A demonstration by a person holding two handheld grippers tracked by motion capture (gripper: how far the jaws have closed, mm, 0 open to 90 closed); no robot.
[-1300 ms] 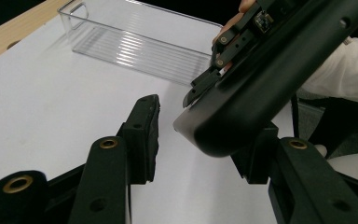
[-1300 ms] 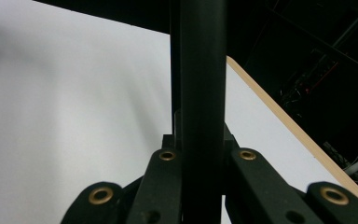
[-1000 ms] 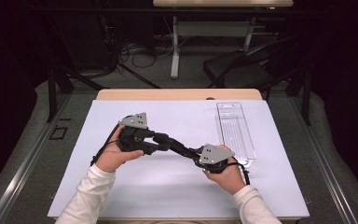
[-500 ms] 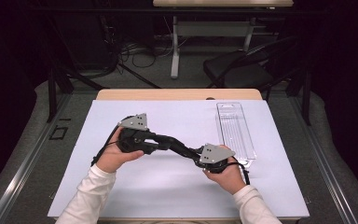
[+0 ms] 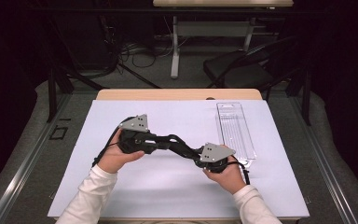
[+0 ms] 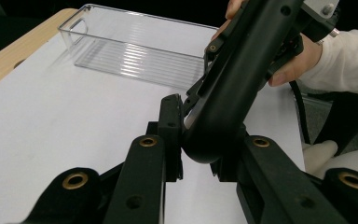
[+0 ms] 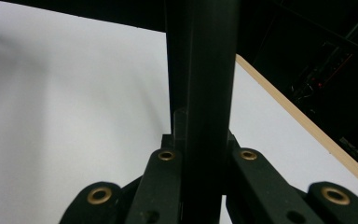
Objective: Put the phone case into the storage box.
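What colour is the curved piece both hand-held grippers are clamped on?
Black, matte. The curved piece shows best in the left gripper view, against the white table cover.

Black bar [image 7: 200,93] runs past the top edge.

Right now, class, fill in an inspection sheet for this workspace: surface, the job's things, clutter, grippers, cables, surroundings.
Surface: white sheet on a wooden tabletop.
Job's things: black bar, held above the sheet between both grippers.
Clutter: clear tray, empty, on the sheet's far right part.
Grippers: left gripper and right gripper each clamp one end of the bar.
Cables: left cable and right cable trail towards the person; floor cables lie beyond the table.
Surroundings: dark chair, desk leg, grey floor.
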